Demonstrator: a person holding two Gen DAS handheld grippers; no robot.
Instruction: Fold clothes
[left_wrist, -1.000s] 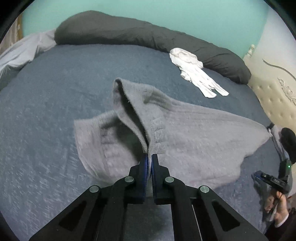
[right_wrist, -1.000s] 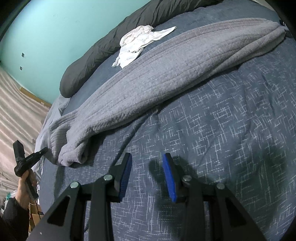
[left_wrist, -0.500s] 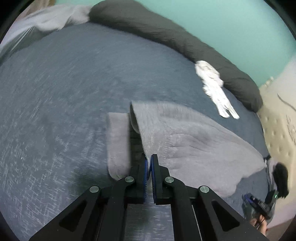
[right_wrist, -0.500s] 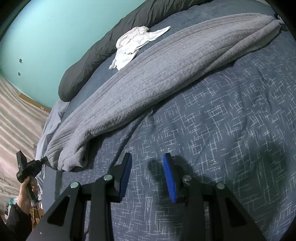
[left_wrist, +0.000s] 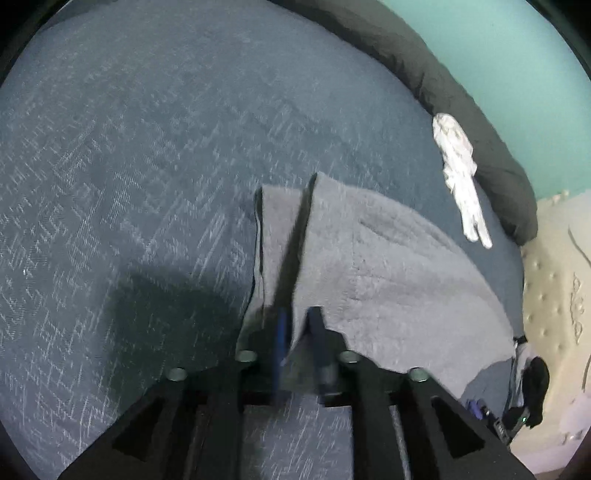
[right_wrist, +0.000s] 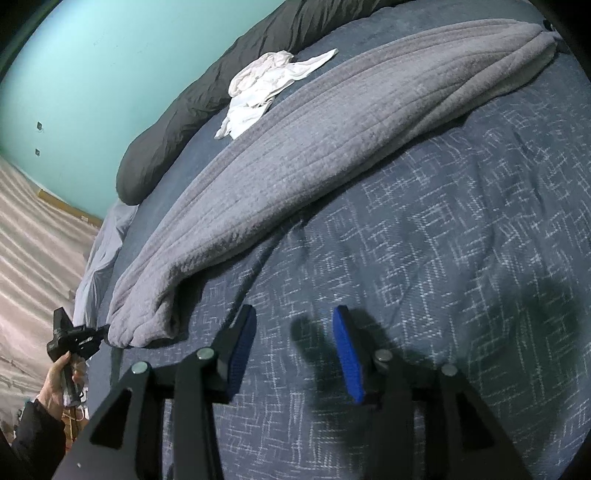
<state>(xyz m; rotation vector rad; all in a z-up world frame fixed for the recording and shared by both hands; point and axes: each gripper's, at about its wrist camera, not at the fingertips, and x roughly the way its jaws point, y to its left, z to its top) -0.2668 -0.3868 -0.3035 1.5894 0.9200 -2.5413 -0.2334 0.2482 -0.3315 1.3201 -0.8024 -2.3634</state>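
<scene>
Dark bolster pillow (left_wrist: 461, 110) along teal wall (right_wrist: 92, 74); blue patterned bedspread (right_wrist: 461, 258); cream tufted headboard (left_wrist: 554, 295).

The sweater (right_wrist: 314, 147) lies stretched across the bed (right_wrist: 461, 240), one end at the bed's edge and the other reaching far over the cover. Behind it a long bolster (right_wrist: 207, 99) runs along the wall (right_wrist: 92, 66), and a crumpled garment (right_wrist: 266, 85) rests between sweater and bolster, touching both. The left tool (left_wrist: 299, 332) sits at the sweater's near end, with cloth between its fingers (left_wrist: 280, 332). The right tool (right_wrist: 291, 347) is above bare bedcover, just in front of the sweater. A padded headboard (left_wrist: 554, 288) stands at the bed's right side in the left view.
</scene>
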